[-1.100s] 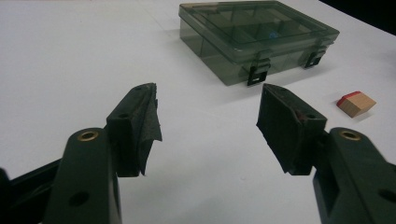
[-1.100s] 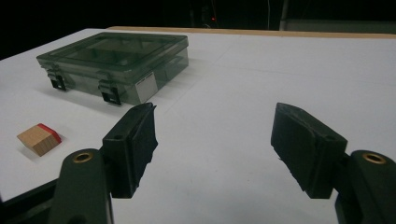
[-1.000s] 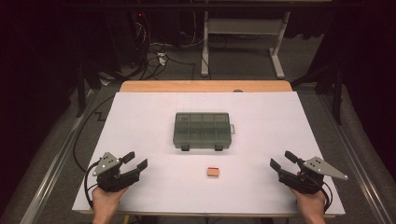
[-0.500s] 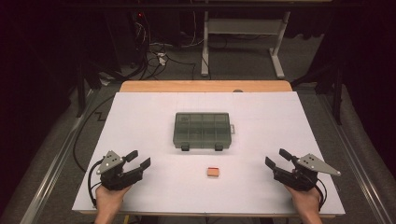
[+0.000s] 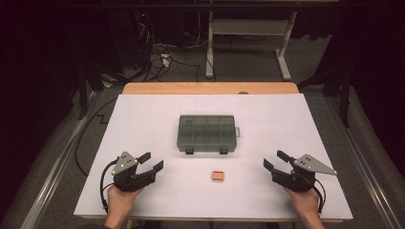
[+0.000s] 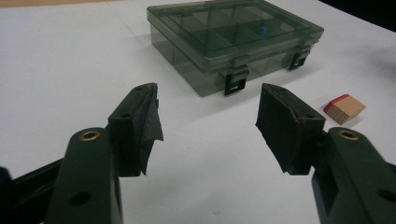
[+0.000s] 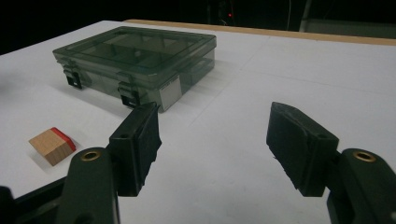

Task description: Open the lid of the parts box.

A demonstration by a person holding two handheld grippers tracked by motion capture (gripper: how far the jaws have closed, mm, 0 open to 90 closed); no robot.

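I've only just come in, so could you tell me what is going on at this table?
A person holds a left gripper and a right gripper, both open and empty, low over the white table. Between them lies a small wooden block with one red face. Behind it sits a closed, latched compartment box. Nothing is being touched yet.

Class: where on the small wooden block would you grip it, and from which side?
Grip the block across its two plain wooden side faces, coming from above with open tongs. It lies alone and low on the table, clear of the box.
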